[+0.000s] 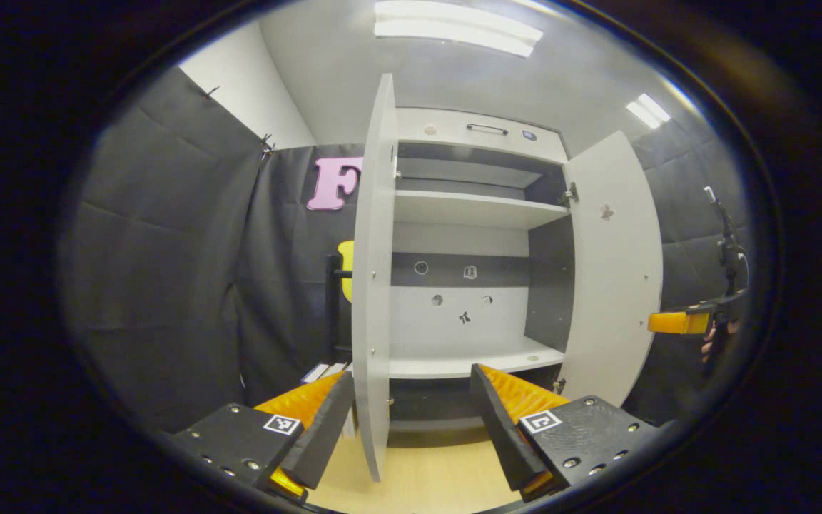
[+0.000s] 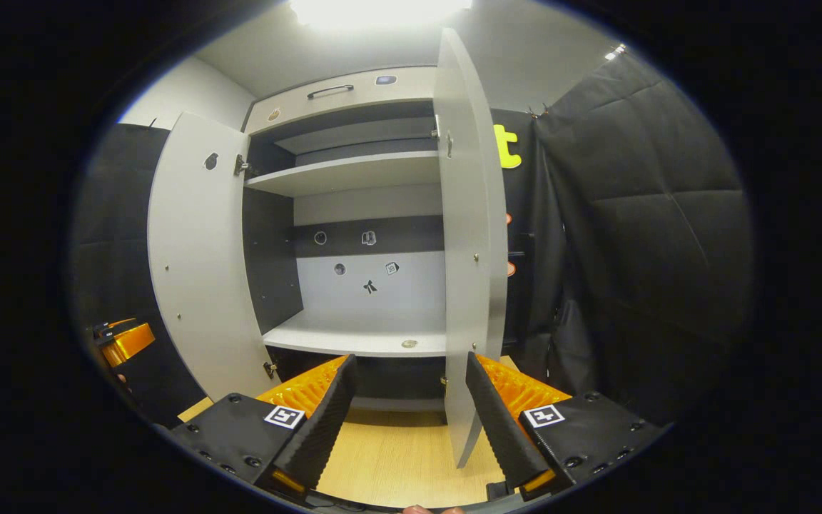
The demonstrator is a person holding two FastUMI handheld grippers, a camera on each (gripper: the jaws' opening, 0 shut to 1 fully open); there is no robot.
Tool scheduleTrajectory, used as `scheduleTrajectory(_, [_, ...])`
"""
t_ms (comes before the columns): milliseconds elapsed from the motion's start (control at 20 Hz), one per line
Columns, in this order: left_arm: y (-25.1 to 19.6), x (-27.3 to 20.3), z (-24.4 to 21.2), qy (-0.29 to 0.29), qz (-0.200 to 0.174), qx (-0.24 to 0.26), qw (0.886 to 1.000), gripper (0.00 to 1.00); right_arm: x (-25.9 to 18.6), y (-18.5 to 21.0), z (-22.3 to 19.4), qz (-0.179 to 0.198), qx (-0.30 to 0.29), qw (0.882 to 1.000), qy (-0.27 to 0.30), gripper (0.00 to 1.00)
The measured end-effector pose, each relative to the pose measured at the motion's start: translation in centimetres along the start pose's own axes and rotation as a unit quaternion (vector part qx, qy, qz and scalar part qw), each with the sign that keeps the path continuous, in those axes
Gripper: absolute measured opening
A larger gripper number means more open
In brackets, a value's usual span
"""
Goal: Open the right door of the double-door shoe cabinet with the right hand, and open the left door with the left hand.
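Your left gripper [image 1: 411, 421] and right gripper [image 2: 411, 414] both gape, each straddling a door edge untouched. Left door [image 1: 372, 285], right door [image 2: 468, 250] swung wide; wood floor [image 2: 397, 457] below.

The floor [image 1: 418, 478] is of light wood pattern and it shows at 6 o'clock in both views. The shoe cabinet [image 1: 479, 132] stands directly on this floor. Inside the cabinet, the upper shelf [image 1: 472, 209] is bare, toward 12 o'clock from the centre of the left gripper view. The lower shelf [image 1: 475, 363] carries one small round thing [image 2: 409, 344], near its front edge; what it is I cannot tell. Some flat things [image 1: 324, 372] lie low at 7 o'clock, left of the cabinet, too small to identify.
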State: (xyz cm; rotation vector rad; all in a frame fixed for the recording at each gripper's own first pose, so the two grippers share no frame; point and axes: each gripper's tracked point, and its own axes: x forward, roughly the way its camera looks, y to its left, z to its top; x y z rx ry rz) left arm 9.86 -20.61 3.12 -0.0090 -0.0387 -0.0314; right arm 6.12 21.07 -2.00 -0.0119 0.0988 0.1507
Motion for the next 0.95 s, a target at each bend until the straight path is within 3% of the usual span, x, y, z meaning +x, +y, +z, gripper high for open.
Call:
scheduleTrajectory(550, [2.2,-0.7,1.0,-0.026,0.010,0.000,1.000,0.95,0.8,1.4,-0.1,-0.003,-0.006,1.000,-0.010,0.95])
scheduleTrajectory(850, [3.3,-2.4,-0.4,-0.020,0.019,-0.003,1.000,0.95,1.1,2.2,-2.9,-0.020,-0.006,1.000,0.002,0.92])
scheduleTrajectory(950, [3.7,-2.9,-1.9,-0.002,0.031,0.005,0.999,0.95,0.9,2.4,-4.2,-0.032,-0.009,0.999,0.008,0.96])
